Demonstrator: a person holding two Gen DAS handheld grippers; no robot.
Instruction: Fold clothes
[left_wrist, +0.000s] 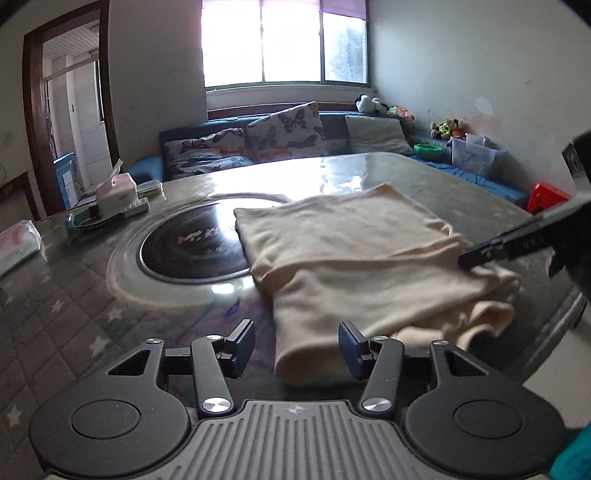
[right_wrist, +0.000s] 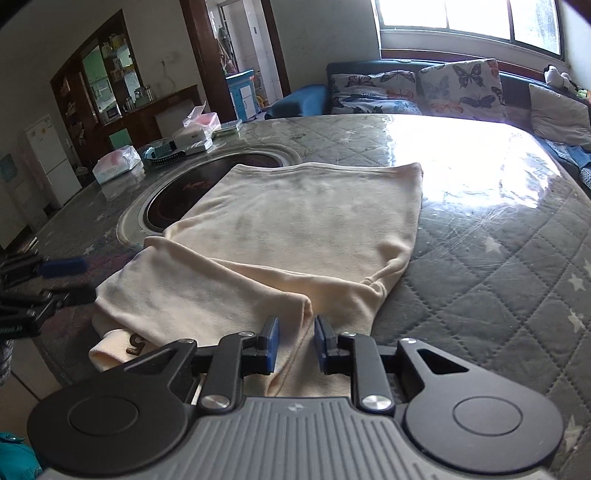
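Observation:
A cream garment (left_wrist: 354, 258) lies partly folded on the quilted table (left_wrist: 66, 295), its far part flat and its near part doubled over in a thick roll. My left gripper (left_wrist: 296, 347) is open at the garment's near left corner, with the fold edge between its fingers. My right gripper (right_wrist: 295, 345) is open with a narrow gap, its fingers on either side of a fold ridge of the garment (right_wrist: 295, 229). The right gripper also shows in the left wrist view (left_wrist: 480, 254), resting over the cloth's right side. The left gripper shows in the right wrist view (right_wrist: 70, 280).
A round black cooktop (left_wrist: 192, 247) is set in the table, partly under the garment. Tissue boxes (left_wrist: 118, 192) and a packet (left_wrist: 18, 243) stand at the far left. A sofa with butterfly cushions (left_wrist: 280, 136) lies behind. The table edge drops off at the right (left_wrist: 569, 306).

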